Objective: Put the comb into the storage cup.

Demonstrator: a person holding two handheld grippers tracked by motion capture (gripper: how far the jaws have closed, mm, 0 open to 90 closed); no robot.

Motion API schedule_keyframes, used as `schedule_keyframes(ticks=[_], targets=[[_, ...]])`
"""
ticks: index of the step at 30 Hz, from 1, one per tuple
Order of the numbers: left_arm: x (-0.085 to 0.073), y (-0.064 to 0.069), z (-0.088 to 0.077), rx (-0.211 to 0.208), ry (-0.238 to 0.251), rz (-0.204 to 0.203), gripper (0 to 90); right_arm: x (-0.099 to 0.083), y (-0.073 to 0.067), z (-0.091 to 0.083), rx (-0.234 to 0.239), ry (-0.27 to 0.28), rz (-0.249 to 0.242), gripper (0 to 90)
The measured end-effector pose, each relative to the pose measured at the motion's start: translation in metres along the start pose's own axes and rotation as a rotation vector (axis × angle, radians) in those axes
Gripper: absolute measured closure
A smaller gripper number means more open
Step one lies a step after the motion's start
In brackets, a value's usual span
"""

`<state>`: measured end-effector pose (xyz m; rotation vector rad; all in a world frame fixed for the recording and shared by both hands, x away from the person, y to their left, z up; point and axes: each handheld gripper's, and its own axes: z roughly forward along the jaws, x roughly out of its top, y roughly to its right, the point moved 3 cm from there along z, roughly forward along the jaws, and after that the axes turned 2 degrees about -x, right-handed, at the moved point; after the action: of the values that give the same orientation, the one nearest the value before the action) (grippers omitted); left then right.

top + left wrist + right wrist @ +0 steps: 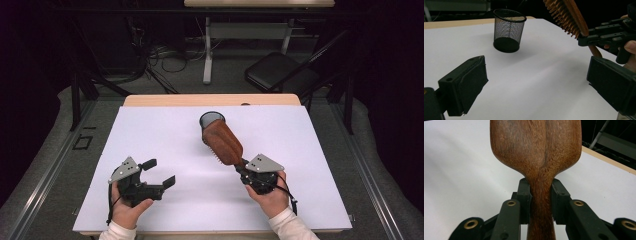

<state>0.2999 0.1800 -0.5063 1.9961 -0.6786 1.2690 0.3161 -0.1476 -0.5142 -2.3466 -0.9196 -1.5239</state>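
A wooden hairbrush point(223, 142) hangs above the white sheet, its head pointing toward a black mesh cup point(212, 120) that stands upright at the table's middle back. My right gripper point(243, 169) is shut on the brush's handle point(541, 202), with both pads pressing its sides. The bristles point(560, 15) face down and to the left. My left gripper point(160, 173) is held at the front left, open with nothing between its jaws. In the left gripper view the mesh cup point(508, 30) stands beyond my left gripper point(534, 82), with the right gripper point(584, 40) and brush at the upper right.
A white sheet point(150, 135) covers most of the wooden table point(165, 100). Beyond the table's far edge are a folding chair point(282, 72), a desk leg point(207, 50) and cables on the floor.
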Motion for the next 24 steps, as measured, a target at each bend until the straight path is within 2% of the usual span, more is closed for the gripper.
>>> schedule_keyframes(ticks=[4, 7, 10, 18, 24], targets=[[0.007, 0.001, 0.004, -0.01, -0.001, -0.019, 3.0, 0.0, -0.001, 0.0, -0.003, 0.004, 0.001, 72.3], [0.013, 0.004, 0.008, -0.007, -0.01, -0.015, 3.6, 0.0, -0.001, 0.0, -0.004, 0.007, 0.0, 72.3], [0.018, 0.005, 0.011, -0.024, -0.013, -0.027, 3.6, 0.0, -0.001, -0.001, -0.003, 0.008, -0.001, 72.3], [0.035, 0.011, 0.02, -0.046, -0.03, -0.043, 3.7, 0.0, -0.002, -0.002, -0.001, 0.014, -0.006, 72.4], [0.048, 0.013, 0.028, -0.058, -0.051, -0.069, 3.6, 0.0, -0.003, -0.003, -0.004, 0.022, -0.007, 72.3]])
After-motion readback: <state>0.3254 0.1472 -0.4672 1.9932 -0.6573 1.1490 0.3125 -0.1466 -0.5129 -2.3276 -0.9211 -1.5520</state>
